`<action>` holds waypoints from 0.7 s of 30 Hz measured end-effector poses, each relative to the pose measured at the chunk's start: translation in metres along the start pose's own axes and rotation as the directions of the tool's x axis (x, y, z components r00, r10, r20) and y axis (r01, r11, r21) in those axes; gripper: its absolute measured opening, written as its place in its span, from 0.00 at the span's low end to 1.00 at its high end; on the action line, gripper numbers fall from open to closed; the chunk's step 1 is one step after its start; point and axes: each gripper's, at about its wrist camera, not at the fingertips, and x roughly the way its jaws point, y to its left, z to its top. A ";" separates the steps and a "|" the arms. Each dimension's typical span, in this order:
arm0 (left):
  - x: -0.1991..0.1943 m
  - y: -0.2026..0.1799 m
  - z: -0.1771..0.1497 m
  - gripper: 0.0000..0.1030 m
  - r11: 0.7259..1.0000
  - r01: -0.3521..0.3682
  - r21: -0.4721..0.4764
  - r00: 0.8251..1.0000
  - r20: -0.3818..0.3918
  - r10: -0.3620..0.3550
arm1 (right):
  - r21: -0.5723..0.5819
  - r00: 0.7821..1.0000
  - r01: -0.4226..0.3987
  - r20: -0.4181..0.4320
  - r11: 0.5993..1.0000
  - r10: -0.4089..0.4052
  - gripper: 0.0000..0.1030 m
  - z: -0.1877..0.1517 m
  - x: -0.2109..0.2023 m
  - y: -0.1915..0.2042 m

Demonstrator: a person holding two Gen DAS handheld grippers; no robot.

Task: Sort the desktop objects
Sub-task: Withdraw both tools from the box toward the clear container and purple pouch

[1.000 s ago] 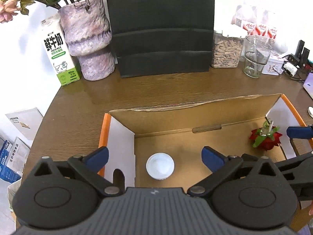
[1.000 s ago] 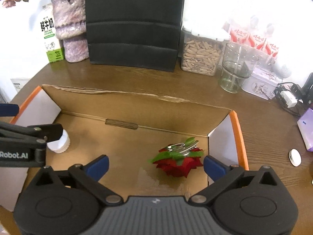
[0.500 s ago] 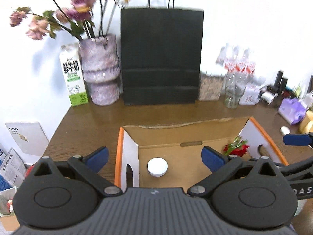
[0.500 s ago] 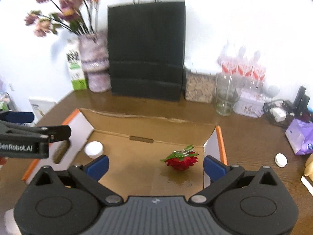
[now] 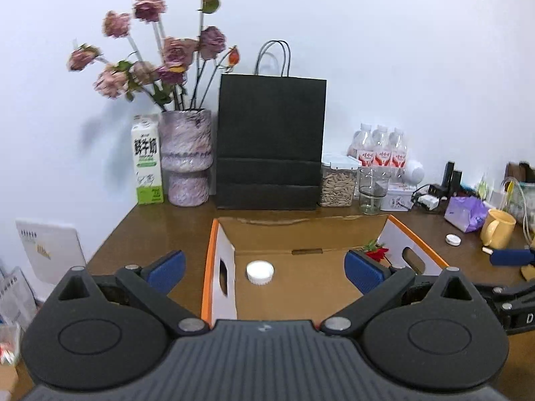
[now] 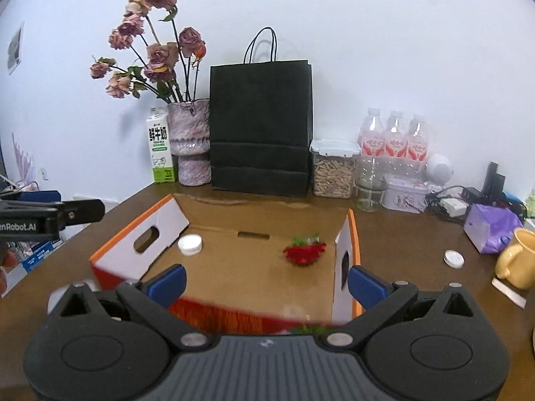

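Two grippers hang over the near edge of an open cardboard box [image 5: 301,287] on a brown wooden table [image 5: 160,227], both with their blue-padded fingers spread wide and nothing between them. The left gripper [image 5: 264,269] faces the box's left half; the right gripper [image 6: 265,280] sits nearer its right wall. On the box floor lie a white round lid [image 5: 260,272] at the left and a red rose hair clip [image 6: 305,253] with green leaves at the right, well apart from each other.

Readable writing is scarce: the side of the left gripper, seen at the edge of the right wrist view, carries "nRobot.AI" in white, and the milk carton [image 5: 147,160] beside the mottled pink vase [image 5: 187,157] of dried roses shows large Chinese characters with small print below that is too fine to read. Three pink-labelled bottles [image 6: 394,137] stand behind a clear jar of seeds [image 6: 332,170] and a glass beaker [image 6: 367,187]; their labels are illegible.

A black paper bag [image 5: 271,143] stands behind the box. Outside it, on the right, a second white lid [image 6: 453,259] lies on the table near a yellow mug [image 6: 516,260] and a purple tissue pack [image 6: 491,227]. Only the right wrist view shows the box's red front face and fingertips [image 6: 5,267] at the far left edge; only the left shows a white booklet [image 5: 50,250] off the table's left side.
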 end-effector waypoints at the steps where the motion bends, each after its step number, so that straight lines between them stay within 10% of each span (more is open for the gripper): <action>1: -0.004 0.000 -0.007 1.00 1.000 0.001 -0.008 1.000 -0.001 -0.001 | -0.001 1.000 -0.002 -0.001 1.000 0.002 1.00 -0.007 -0.005 0.000; 21: -0.065 0.017 -0.108 1.00 0.988 -0.068 -0.141 0.997 -0.042 0.062 | 0.071 0.999 0.012 -0.033 0.997 -0.010 1.00 -0.127 -0.060 0.011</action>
